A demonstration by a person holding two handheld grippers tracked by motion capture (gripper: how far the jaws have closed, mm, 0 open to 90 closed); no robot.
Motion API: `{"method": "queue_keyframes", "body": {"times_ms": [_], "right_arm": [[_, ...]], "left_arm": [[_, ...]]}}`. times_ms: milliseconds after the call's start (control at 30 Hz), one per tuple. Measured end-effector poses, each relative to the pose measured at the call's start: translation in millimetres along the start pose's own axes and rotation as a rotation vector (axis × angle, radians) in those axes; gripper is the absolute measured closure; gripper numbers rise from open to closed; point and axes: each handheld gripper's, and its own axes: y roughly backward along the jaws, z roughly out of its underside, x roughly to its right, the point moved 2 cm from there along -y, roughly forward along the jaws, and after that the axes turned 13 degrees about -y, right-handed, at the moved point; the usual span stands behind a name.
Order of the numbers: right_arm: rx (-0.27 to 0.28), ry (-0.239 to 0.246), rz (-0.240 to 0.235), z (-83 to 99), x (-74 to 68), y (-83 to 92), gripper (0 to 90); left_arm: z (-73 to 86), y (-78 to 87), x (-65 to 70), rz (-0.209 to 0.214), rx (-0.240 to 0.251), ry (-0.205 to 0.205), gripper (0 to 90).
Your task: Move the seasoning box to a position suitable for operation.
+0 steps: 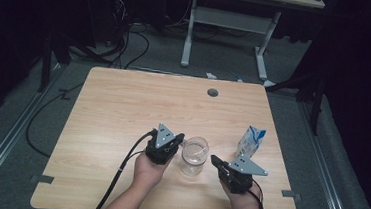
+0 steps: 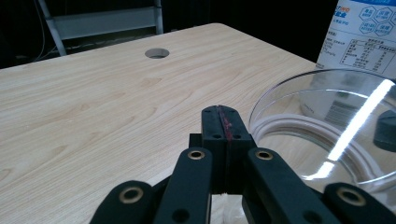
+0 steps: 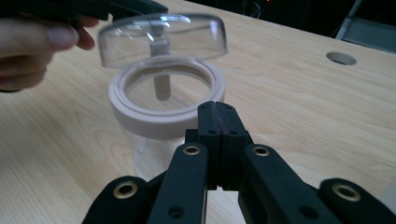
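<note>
High view layout: a clear glass jar with a white ring collar (image 1: 193, 158) stands on the pale wood-grain tabletop (image 1: 123, 109) at about 6 o'clock, between the two claws; a white-and-blue milk carton (image 1: 250, 142) stands upright at the jar's 2 o'clock, apart from it.
Left claw (image 1: 179, 139): at the jar's 9 o'clock, jaws pressed together, nothing pinched; in the left gripper view its tip sits just beside the lid's rim.
Right claw (image 1: 215, 160): at the jar's 3 o'clock, jaws pressed together, empty, tip near the jar's collar in the right gripper view.
Lid: a clear domed plastic lid (image 3: 163, 39) stands tilted open above the white collar (image 3: 166, 100), hinged at the far side.
Progress: judged from this, the jar is already open and empty; the carton is untouched, so grasping it and pouring appear left to do.
Materials: jar body transparent and glossy, collar matte and smooth, carton printed card with flat faces, tabletop smooth laminate with a round cable hole (image 1: 212, 92) at 12 o'clock.
</note>
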Motion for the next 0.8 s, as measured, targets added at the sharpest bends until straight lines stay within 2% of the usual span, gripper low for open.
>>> {"method": "queue_keyframes", "body": {"times_ms": [367,567,600,800], "right_arm": [[0.016,0.019,-0.049,-8.1,-14.8,-3.4,90.0],[0.028,0.019,-0.069,-12.6,-19.0,-2.2,90.0],[0.028,0.019,-0.071,-12.4,-19.8,-2.0,90.0],[0.021,0.023,-0.064,-11.5,-21.1,-1.7,90.0]], "left_arm": [[0.5,1.6,0.3,0.010,0.005,0.014,90.0],[-2.8,20.5,1.5,0.017,0.047,0.022,90.0],[-1.3,24.8,2.1,0.013,0.050,0.022,90.0],[21.4,37.9,10.6,0.056,0.052,0.054,90.0]]}}
